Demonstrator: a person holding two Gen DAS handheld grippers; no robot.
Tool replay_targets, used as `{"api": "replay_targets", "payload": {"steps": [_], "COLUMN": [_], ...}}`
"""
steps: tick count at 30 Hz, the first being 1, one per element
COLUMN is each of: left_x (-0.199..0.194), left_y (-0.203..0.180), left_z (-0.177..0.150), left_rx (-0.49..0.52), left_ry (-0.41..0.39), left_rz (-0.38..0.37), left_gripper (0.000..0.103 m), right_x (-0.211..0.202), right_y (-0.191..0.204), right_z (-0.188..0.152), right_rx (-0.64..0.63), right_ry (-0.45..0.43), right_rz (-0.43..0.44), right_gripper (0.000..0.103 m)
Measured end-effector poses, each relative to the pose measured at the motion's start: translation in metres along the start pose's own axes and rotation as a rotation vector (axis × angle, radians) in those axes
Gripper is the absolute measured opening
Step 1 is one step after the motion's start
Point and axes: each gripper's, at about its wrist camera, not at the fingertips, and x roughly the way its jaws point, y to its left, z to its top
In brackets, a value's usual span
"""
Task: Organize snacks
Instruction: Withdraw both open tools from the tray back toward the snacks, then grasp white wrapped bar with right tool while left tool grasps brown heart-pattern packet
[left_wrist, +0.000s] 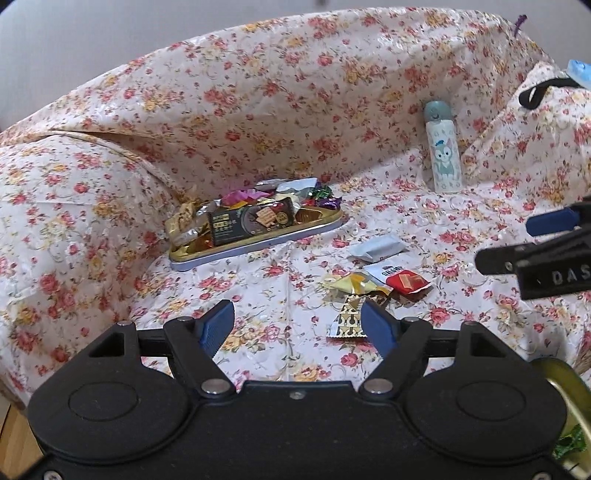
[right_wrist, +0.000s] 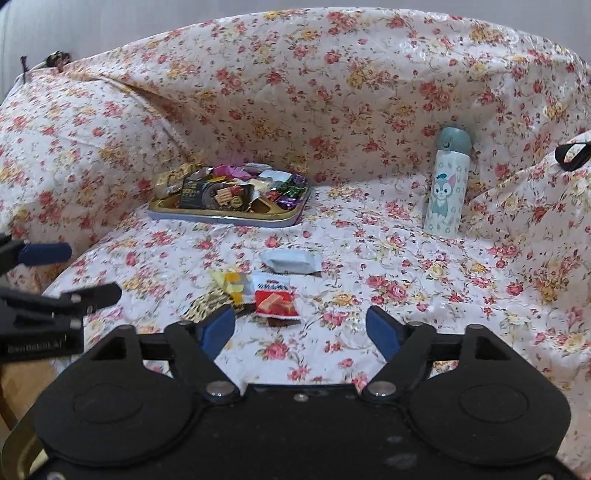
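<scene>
Left wrist view, stock count for you: tin tray (left_wrist: 258, 248) on the floral-covered sofa (left_wrist: 258, 92) already heaped with snacks; four loose packets (left_wrist: 380, 280) lie apart in front. Your left claw (left_wrist: 297, 325) and right claw (right_wrist: 301, 326) gape empty.

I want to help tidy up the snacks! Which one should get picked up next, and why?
Probably the red and white packet: it lies loose on the flowered cloth, just ahead of the right gripper, whose jaws stand open and empty. Easing forward to close on it looks simplest, then it can join the others in the tray.
</scene>
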Motion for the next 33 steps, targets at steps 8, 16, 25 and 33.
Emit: {"api": "replay_targets", "payload": {"steps": [8,16,25,33], "left_x": [0.031,0.067,0.109,0.133], "left_y": [-0.006,-0.021,-0.028,-0.016], "left_z": [0.001,0.000,0.000,0.003], "left_rx": [0.037,0.098,0.112,0.036], "left_ry": [0.048,0.102,0.188,0.217], "left_rz": [-0.099,-0.130,-0.157,-0.173], "left_gripper": [0.078,0.078,0.077,0.071], "right_x": [0.039,0.080,0.114,0.136], "right_y": [-0.004,-0.003,0.000,-0.005], "right_z": [0.005,0.010,0.012,0.018], "right_rx": [0.020,-0.027,-0.055,-0.033], "right_ry": [-0.014,0.032,0.085,0.104], "right_rz": [-0.011,-0.005,0.013,0.013], "right_gripper": [0.089,0.090,0.090,0.090]}}
